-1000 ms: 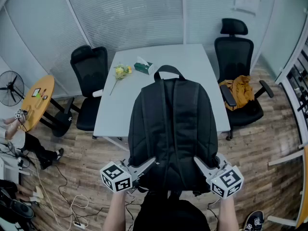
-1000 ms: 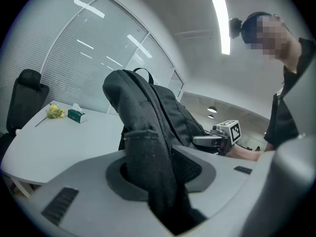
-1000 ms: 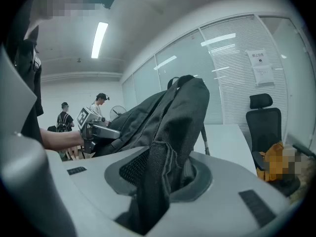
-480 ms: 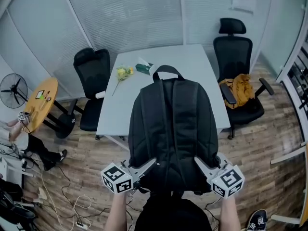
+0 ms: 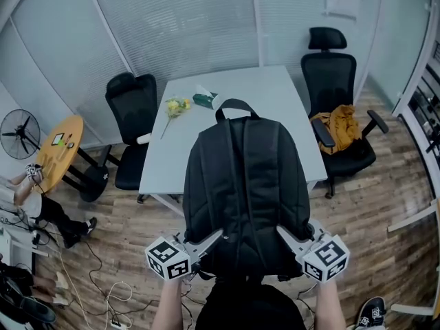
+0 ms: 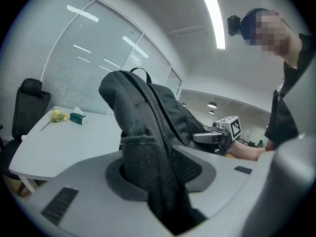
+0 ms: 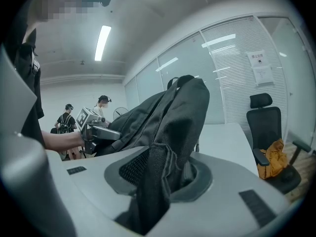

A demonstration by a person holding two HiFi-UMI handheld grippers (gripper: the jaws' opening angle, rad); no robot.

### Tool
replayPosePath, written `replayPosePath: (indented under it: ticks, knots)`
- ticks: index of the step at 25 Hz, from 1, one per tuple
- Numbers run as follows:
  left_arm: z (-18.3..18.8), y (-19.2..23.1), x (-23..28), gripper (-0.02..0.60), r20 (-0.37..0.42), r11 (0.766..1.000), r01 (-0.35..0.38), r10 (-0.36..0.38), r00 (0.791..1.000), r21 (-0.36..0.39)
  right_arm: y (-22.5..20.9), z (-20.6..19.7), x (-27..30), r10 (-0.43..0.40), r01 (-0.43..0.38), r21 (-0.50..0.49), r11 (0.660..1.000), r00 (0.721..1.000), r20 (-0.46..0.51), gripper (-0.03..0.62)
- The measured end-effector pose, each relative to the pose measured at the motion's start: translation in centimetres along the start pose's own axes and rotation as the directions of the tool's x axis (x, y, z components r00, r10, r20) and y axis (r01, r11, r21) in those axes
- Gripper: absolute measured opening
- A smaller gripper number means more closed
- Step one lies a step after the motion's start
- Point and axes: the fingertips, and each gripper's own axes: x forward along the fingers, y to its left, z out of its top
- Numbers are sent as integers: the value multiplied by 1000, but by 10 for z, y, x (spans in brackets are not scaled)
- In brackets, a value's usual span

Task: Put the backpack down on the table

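A black backpack [image 5: 246, 184] hangs in the air in front of me, straps facing up, its top loop toward the white table [image 5: 275, 95]. My left gripper [image 5: 221, 234] is shut on the pack's lower left edge and my right gripper [image 5: 278, 229] is shut on the lower right edge. In the left gripper view the backpack's fabric [image 6: 143, 157] is pinched between the jaws. In the right gripper view a fold of the backpack [image 7: 163, 177] sits clamped the same way. The pack's far half overlaps the table's near edge in the head view.
On the table's far left lie a yellow flower [image 5: 175, 106] and a green tissue box [image 5: 204, 100]. Black office chairs stand on the left [image 5: 130, 129] and right [image 5: 337, 108], the right one holding an orange garment [image 5: 338, 126]. A round wooden side table [image 5: 58, 146] and a fan [image 5: 20, 133] stand far left.
Both grippers have carried the backpack a little forward toward the table; the table and chairs sit slightly nearer in the head view. The grips are unchanged.
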Motion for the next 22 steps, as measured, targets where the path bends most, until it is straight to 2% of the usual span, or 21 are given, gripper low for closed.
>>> replayPosePath:
  ticks: [12,22]
  knots:
    - [-6,-11,-4,140,-9,1000,7,-7,1000,-2,7,-4,-10,-3,4,9,1000,1000,-11,125]
    - [-4,13,-3,140,-10,1000,7,-8,1000,-10,1,-2,14,-4,5,19,1000,1000,-27,124]
